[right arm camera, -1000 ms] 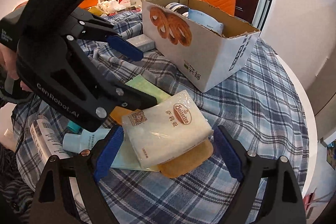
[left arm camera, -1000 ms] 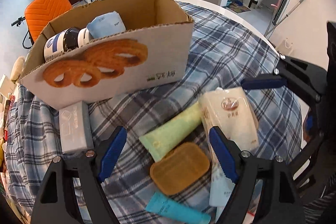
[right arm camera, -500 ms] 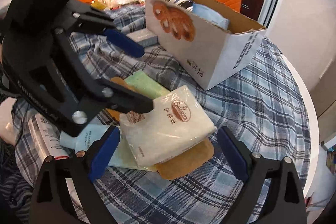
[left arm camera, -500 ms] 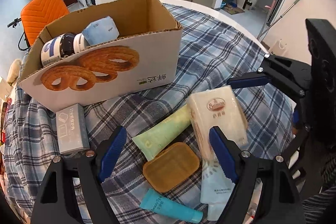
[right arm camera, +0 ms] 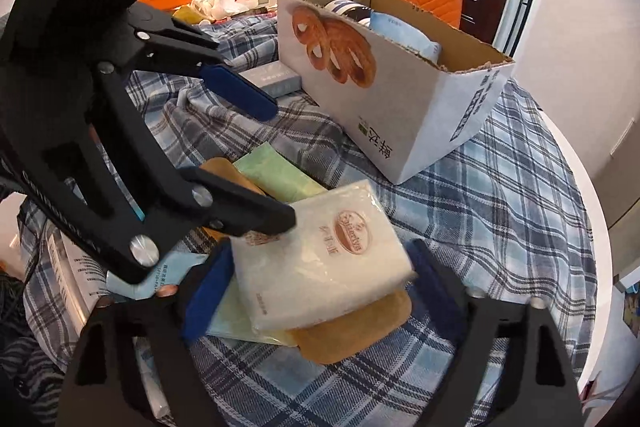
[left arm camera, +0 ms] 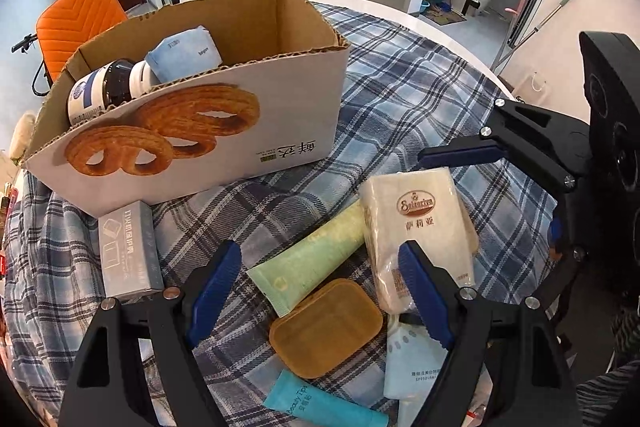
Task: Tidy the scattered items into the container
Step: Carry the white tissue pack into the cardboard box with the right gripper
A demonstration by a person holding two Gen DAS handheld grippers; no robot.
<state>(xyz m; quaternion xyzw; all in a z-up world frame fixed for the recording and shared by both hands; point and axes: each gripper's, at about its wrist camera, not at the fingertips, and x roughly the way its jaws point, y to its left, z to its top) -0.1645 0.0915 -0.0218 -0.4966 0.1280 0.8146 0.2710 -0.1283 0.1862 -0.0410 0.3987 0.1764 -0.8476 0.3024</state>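
The white plastic-wrapped tissue pack (right arm camera: 324,267) lies on an amber soap case (right arm camera: 356,327) and pale green tube (left arm camera: 308,259), between the right claw (right arm camera: 308,287), whose jaws are closing around it. The left claw (left arm camera: 320,291) hangs released above the clutter on the plaid-clothed counter (left arm camera: 420,99), its finger just beside the pack. The open cardboard box (left arm camera: 224,147) stands behind.

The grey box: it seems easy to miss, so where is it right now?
In the left wrist view the grey box lies flat on the plaid cloth at lower left, just in front of the cardboard box, left of the green tube.
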